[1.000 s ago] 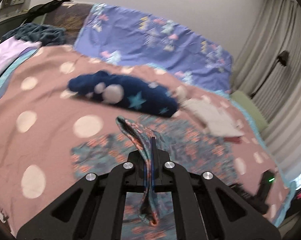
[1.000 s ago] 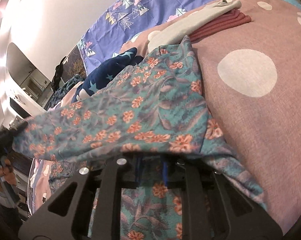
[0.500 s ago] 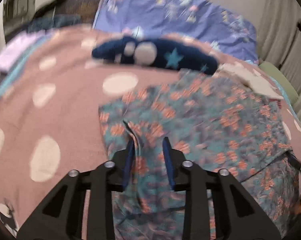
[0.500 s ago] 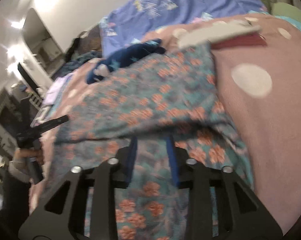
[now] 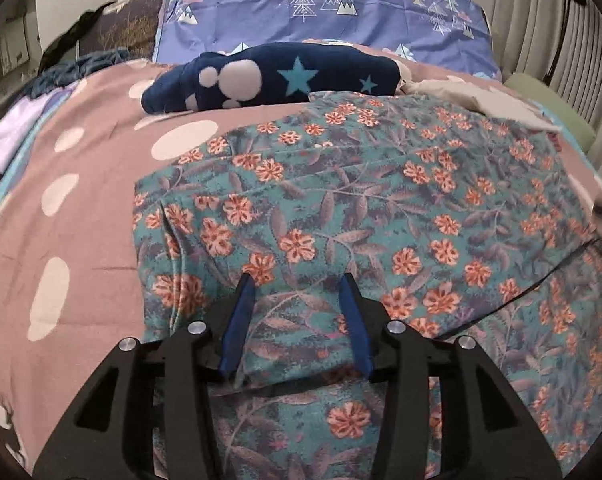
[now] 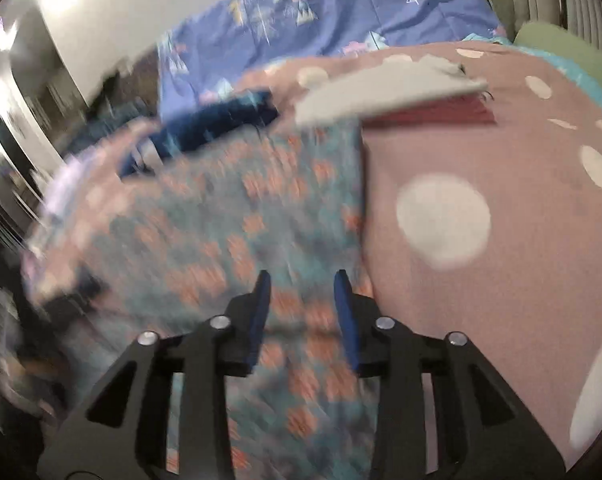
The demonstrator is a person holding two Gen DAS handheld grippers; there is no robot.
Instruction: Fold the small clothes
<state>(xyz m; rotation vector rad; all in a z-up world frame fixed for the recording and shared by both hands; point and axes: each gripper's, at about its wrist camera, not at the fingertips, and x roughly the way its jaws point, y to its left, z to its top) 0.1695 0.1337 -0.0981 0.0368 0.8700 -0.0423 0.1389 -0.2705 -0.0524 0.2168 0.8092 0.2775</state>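
— Pink spotted bedspread (image 5: 61, 184) fills the bed, purple pillow (image 5: 329, 12) at the head. What does the left wrist view give you that the right one can't?

— Sharpness, mostly. It shows the floral garment (image 5: 361, 200) crisply, lying flat on the bedspread with one layer folded over another along a dark edge at the right. Beyond it lies a navy star-print garment (image 5: 277, 76), and a cream cloth (image 5: 481, 100) sits to the right of that. The right wrist view is smeared by motion, yet only it shows a dark red garment (image 6: 433, 114) under the cream cloth (image 6: 385, 90).

— And the fingers?

— The left gripper (image 5: 297, 280) has its fingers apart, hovering over the near edge of the floral garment with nothing between them. The right gripper (image 6: 301, 276) is also spread, empty, above the garment's (image 6: 229, 232) right side.

— Different from a second ago?

— Yes — then both were clamped on the fabric, lifting it off the bed. Half a second ago they had opened; the cloth now lies settled.

— Its long axis?

— Runs left to right across the bed in the left view, with the folded edge angling toward the near right.
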